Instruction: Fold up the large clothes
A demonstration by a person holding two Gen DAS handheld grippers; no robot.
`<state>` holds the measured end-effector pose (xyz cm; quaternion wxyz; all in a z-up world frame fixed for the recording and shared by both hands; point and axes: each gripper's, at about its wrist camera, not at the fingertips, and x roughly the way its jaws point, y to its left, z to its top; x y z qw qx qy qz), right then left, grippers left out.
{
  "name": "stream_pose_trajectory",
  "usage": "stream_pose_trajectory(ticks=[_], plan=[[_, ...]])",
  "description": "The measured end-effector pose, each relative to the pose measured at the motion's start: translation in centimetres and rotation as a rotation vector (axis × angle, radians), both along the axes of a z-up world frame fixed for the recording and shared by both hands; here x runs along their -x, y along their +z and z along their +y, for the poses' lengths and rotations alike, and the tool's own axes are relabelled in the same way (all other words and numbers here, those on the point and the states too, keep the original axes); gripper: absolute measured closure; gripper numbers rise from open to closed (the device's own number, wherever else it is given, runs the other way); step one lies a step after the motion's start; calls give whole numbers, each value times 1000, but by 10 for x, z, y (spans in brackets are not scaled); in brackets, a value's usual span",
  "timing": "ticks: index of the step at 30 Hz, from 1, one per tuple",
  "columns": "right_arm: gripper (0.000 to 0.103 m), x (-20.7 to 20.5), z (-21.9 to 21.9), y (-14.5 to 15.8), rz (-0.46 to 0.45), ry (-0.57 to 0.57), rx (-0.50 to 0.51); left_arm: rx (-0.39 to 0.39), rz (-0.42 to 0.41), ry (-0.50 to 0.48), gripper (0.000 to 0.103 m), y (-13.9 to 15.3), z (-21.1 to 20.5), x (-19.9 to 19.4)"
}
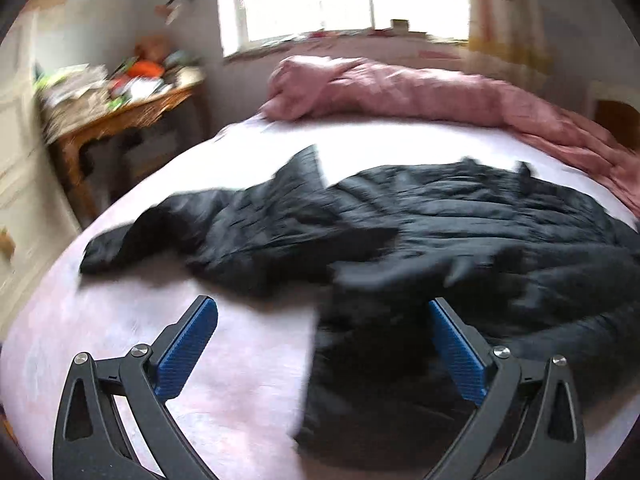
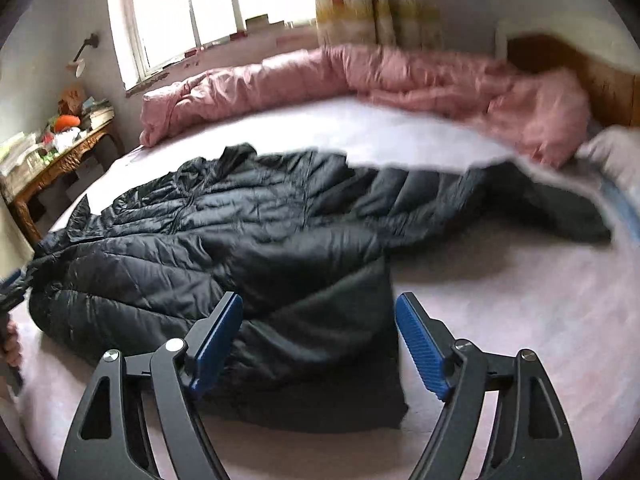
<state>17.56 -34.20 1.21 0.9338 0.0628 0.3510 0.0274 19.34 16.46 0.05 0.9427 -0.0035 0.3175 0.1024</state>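
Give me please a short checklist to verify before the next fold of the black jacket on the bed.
1. Left gripper open, nothing between pads: ok.
2. Right gripper open, nothing gripped: ok.
3. Black jacket lies fully on the bed: ok.
4. Jacket spread flat, without wrinkles: not ok, it is rumpled.
5. Pink quilt apart from the jacket: ok.
6. Zipper closed: cannot tell.

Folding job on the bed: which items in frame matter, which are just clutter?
Belongs to the job:
- black puffer coat, spread on the bed
- left gripper, open, nothing held
- right gripper, open, nothing held

Just lying about:
- pink quilt bunched along the far side
- wooden side table piled with odds and ends
- curtain
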Motion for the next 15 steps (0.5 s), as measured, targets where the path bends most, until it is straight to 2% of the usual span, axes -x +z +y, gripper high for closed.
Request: stream_pose_trajectory(ticks=[2, 4, 6, 7, 9, 11, 13, 14, 15], plan=[[23, -8, -4, -12, 15, -22, -7, -25, -9, 57, 1, -6, 11, -5], [25, -15, -3, -18, -3, -51, 40, -67, -20, 96, 5, -8, 18, -8], [39, -23, 1, -24, -19, -58, 94, -62, -6, 76, 8, -11, 22, -11], [44, -28, 2, -25, -18, -58, 103, -27, 16, 33, 11, -13, 24, -12], [68, -38, 2, -30, -5, -45, 85, 67, 41, -68, 12, -17, 22, -12], [71, -43, -2, -34, 14, -38, 34, 157, 25, -151, 12, -15, 19, -6], [81, -44, -8, -34, 6, -29, -34, 204, 23, -213, 13, -12, 12, -5], [94, -44, -10, -34, 8, -15, -77, 202, 31, -222, 20, -11, 9, -5], [96, -46, -11, -34, 10, -6, -105, 188, 29, -226, 58, -11, 4, -5]])
